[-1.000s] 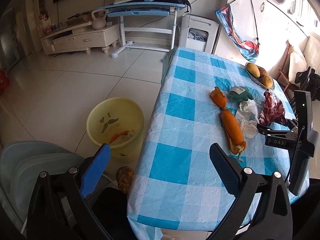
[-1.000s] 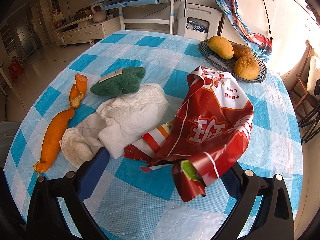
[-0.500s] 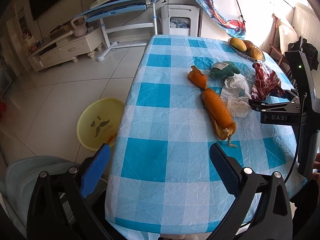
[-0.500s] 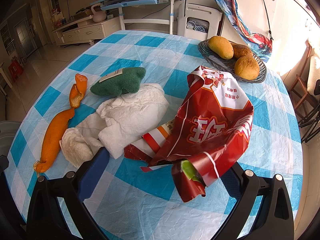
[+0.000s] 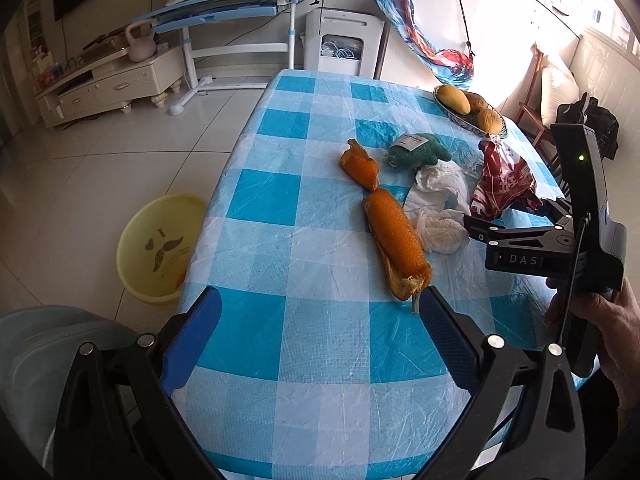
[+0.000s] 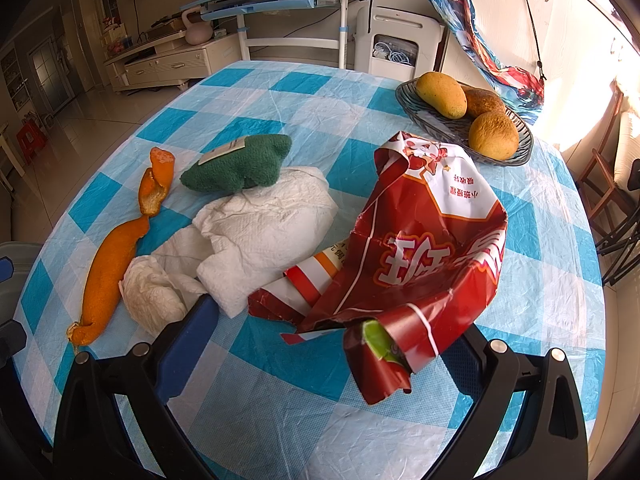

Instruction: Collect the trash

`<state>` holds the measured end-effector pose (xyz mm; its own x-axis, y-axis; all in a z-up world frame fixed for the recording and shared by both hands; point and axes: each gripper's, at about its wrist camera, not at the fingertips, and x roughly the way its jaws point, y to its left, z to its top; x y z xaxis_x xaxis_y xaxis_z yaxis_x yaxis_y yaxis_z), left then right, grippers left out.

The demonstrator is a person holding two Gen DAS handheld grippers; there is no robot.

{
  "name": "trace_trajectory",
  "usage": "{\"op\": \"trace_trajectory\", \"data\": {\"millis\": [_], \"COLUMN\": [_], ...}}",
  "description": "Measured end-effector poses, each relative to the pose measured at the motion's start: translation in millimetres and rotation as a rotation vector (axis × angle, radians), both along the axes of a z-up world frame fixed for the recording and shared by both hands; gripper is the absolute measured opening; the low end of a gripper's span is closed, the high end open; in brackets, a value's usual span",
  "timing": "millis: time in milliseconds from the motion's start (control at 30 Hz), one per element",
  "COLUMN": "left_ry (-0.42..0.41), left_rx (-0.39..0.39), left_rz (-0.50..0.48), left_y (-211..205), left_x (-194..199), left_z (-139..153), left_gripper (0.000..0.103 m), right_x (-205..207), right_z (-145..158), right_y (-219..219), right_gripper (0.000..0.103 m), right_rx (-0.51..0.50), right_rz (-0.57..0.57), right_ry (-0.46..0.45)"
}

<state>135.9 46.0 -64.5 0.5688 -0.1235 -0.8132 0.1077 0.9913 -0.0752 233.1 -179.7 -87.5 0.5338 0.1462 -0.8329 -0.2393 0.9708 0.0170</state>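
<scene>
With both tools over the checked table (image 5: 320,240), I log the step as approach, nothing lifted yet. Left gripper (image 5: 316,328): jaws wide apart, empty, aimed at the orange peel (image 5: 394,236), whose near end lies just ahead of its right finger. Right gripper (image 6: 332,344): spread, holding nothing; red snack wrapper (image 6: 432,248) between its fingers, crumpled tissue (image 6: 256,236) beside the left one. Yellow bin (image 5: 160,248): on the floor, left of the table. Next, I judge: lower, close on the peel, carry it to the bin.
</scene>
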Motion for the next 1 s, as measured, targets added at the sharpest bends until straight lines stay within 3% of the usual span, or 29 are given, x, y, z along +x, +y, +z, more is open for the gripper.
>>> {"op": "trace_trajectory", "data": {"millis": [167,433,600,733,1000], "left_ry": [-0.038,0.006,-0.004,-0.023,-0.033], "left_rx": [-0.032,-0.027,0.001,0.003,-0.083], "left_rz": [-0.010,-0.069,-0.073,-0.072,-0.047], "left_y": [1.0,-4.5,-7.7,-7.9,-4.4], "left_x": [-4.2,-8.2,-11.9,-12.5,-2.4], "left_z": [7.0,4.9,3.3,4.3,5.9], "left_gripper": [0.096,0.096,0.096,0.096,0.096], "right_x": [-3.7,-52.8,-89.7,-92.0,-98.6], "right_z": [0.7,4.5,15.4,11.0,40.2], "right_y": [2.6,-2.1,-19.9,-28.8,-27.8], "right_gripper": [0.096,0.096,0.096,0.096,0.096], "right_rx": [-0.006,0.011,0.054,0.080,0.089], "right_rz": [0.004,0.021,-0.034,-0.092,-0.082], "right_ry": [0.023,0.034,-0.059,-0.062,-0.207]}}
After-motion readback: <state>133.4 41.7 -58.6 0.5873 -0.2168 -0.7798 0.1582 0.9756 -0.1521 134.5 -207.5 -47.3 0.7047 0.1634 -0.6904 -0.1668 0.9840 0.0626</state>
